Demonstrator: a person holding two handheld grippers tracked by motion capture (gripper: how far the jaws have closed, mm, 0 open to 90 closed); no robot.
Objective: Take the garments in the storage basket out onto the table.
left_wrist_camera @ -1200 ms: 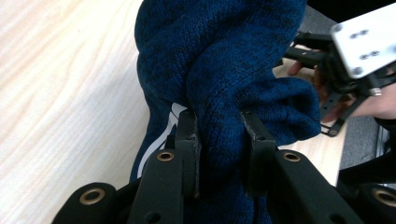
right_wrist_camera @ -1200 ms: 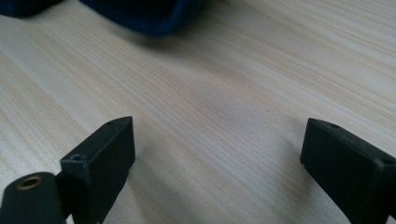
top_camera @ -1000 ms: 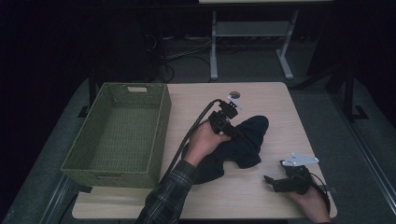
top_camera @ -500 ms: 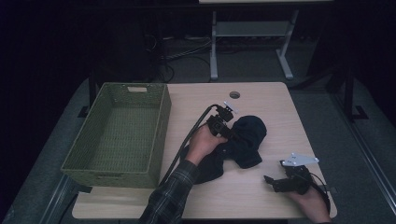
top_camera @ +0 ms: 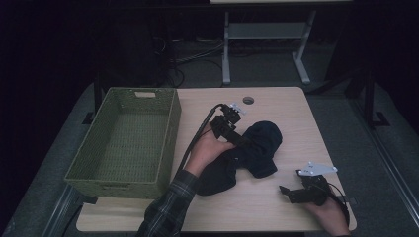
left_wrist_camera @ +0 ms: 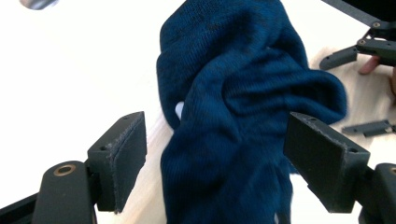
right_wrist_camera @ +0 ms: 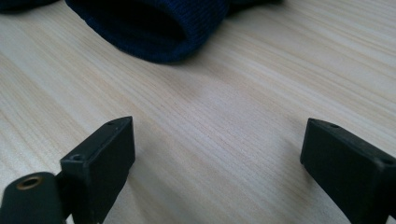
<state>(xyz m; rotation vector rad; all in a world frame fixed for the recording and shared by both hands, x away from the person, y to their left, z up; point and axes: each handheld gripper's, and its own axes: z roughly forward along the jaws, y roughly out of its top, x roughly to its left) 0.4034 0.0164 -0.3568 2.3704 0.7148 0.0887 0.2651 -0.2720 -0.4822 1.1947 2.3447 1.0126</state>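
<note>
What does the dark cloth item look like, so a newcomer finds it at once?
Start at the light wooden table, then go right of the green woven basket. The navy knitted garment lies crumpled mid-table beneath the left tongs. It is the one soft, dark thing on the pale wood.

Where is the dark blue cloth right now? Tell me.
In the high view the dark blue cloth lies crumpled mid-table, right of the green basket, under the left claw.

Plaid shirt sleeve [top_camera: 165, 212], black hand-held gripper [top_camera: 286, 190] — grey triangular plate, trailing black cable
</note>
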